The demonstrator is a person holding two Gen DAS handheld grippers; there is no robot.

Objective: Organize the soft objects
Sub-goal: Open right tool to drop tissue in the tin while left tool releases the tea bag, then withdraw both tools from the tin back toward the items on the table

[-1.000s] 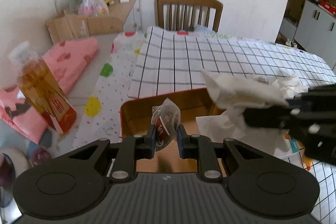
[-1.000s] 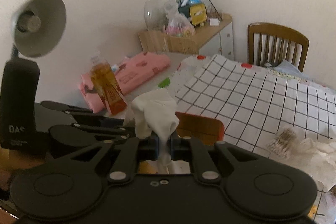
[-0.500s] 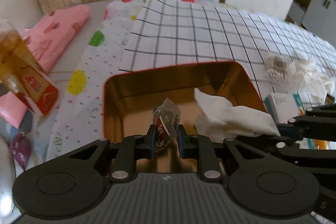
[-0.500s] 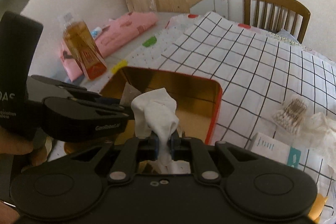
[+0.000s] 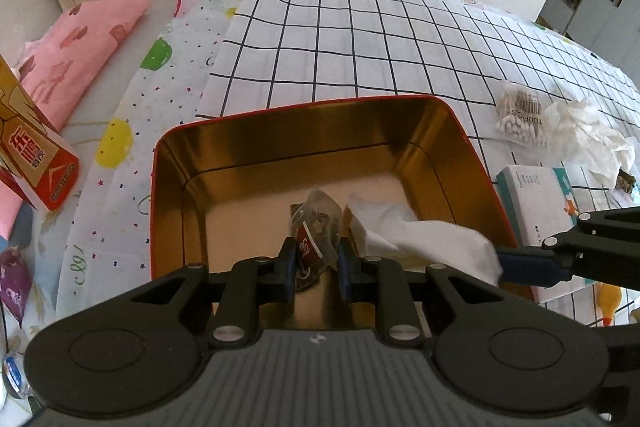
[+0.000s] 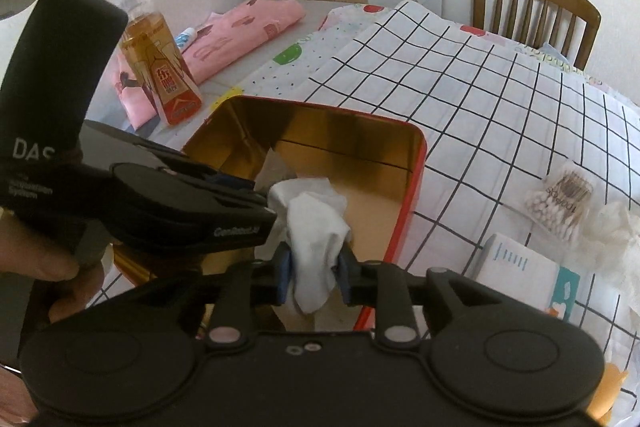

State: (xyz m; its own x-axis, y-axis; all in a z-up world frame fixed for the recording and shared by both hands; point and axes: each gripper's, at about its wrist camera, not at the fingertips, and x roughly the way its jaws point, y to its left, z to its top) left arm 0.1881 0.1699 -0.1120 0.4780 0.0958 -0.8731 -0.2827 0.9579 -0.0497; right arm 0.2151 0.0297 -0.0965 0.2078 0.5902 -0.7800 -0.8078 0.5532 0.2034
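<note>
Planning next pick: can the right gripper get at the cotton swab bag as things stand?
Probably not yet: the right gripper, jaws just opening, has the white cloth between them over the tin. The cotton swab bag lies uncovered on the checked cloth.

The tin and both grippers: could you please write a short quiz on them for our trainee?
1. True or false: the left gripper holds a sachet over the tin.
2. What is between the jaws of the right gripper? A) cotton swabs B) white cloth C) bottle
3. In the left wrist view, what lies just right of the tin?

Key:
1. True.
2. B; the jaws have just been opening, with the cloth between them.
3. A box.
</note>
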